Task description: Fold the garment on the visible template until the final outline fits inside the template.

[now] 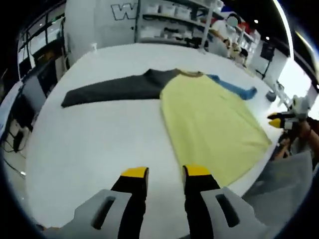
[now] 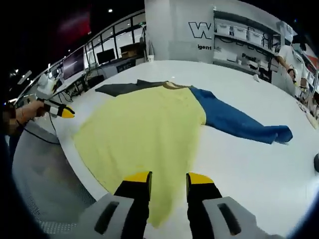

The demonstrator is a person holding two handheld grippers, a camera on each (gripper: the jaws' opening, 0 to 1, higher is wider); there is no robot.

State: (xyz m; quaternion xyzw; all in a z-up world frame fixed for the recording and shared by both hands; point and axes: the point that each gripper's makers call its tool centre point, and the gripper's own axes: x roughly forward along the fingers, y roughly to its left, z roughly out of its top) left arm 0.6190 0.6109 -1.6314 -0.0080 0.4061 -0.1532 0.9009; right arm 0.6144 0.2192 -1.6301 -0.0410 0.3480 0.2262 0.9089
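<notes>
**Shirt spread flat on a white table, both grippers hovering at its hem**

A long-sleeved shirt lies face up and fully opened on a white table. Its body is pale yellow, one sleeve is dark grey and the other is blue; both sleeves stretch straight out to the sides. Laid flat like this, it looks ready for a first fold, and no fold has been made yet. I cannot make out a template outline on the table.

The left gripper hangs above bare table just beside the shirt's side edge, its yellow-tipped fingers spread apart and holding nothing. The right gripper hangs over the hem near the table's edge, fingers likewise apart and empty. Each seems placed to reach an edge of the cloth.

On the wall behind, a large letter "W" is readable; the smaller lettering under it is too blurred to read. Shelves of white bins stand nearby.
</notes>
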